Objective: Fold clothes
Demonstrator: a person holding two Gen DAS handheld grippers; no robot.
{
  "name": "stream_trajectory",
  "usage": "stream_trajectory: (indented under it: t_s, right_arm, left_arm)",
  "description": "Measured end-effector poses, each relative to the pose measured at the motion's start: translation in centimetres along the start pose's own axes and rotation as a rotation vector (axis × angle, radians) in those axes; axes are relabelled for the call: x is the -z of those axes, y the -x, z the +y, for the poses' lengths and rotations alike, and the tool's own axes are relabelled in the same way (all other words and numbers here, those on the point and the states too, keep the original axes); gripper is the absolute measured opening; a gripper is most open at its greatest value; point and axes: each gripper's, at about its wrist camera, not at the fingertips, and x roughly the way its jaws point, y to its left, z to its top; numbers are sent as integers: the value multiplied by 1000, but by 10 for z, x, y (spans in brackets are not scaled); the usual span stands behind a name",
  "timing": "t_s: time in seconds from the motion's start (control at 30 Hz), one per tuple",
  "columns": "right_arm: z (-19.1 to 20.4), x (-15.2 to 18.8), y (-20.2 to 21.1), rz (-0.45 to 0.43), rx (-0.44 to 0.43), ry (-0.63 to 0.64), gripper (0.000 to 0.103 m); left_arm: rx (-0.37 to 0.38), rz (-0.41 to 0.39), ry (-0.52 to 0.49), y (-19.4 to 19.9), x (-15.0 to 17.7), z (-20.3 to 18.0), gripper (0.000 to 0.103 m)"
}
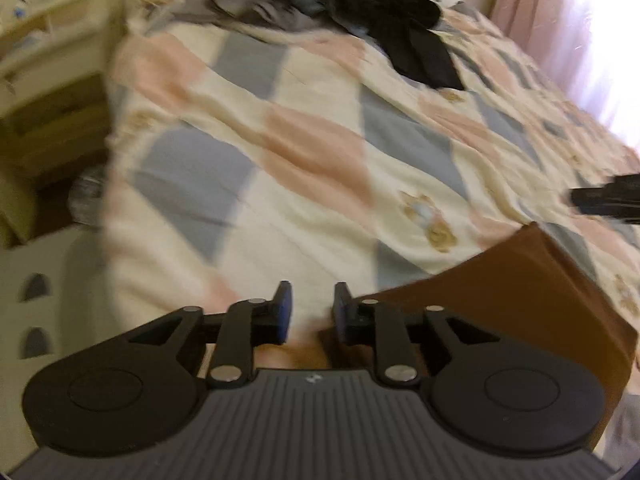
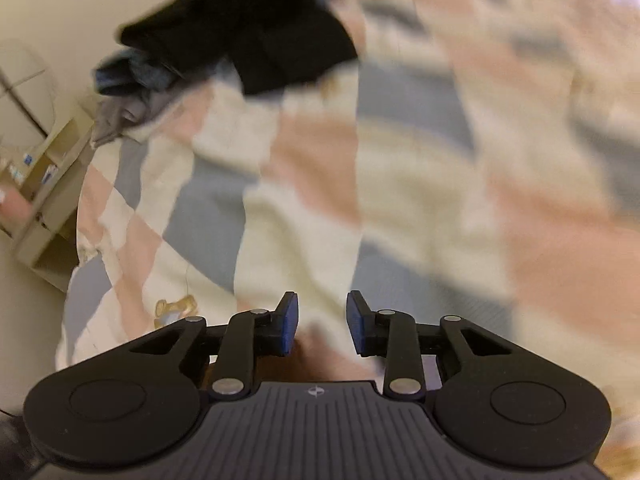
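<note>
Left wrist view: a bed (image 1: 280, 152) under a quilt of cream, pink and grey-blue patches fills most of the frame. At its far end lies a pile of clothes (image 1: 360, 4), black garments over grey ones, unfolded. Left of the bed stands a pale wooden shelf (image 1: 48, 92). A brown cloth (image 1: 532, 304), folded flat with a straight edge, lies on the near right part of the bed, just beside the left tool (image 1: 312, 312), whose blue-padded fingers (image 1: 285, 312) stand spread with nothing between them. The tip of the right tool (image 1: 608, 198) shows at the right edge, above the quilt.

Right wrist view, blurred: the same quilt, the black pile (image 2: 248, 36) at the far end, the shelf (image 2: 52, 184) at left. The right tool (image 2: 322, 328) hangs over the bed with its fingers (image 2: 291, 326) spread, gripping nothing.
</note>
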Motion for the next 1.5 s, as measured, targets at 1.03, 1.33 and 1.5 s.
stream_trajectory:
  t_s: [1.03, 1.33, 1.5]
  right_arm:
    - [62, 191, 308, -61, -138, -428, 40]
    - [89, 180, 382, -115, -112, -300, 46]
    - [96, 172, 404, -144, -96, -248, 50]
  left_arm:
    - [52, 394, -11, 239, 28, -71, 22]
    - [11, 263, -36, 314, 1, -88, 32]
    - [-14, 230, -55, 335, 3, -98, 33]
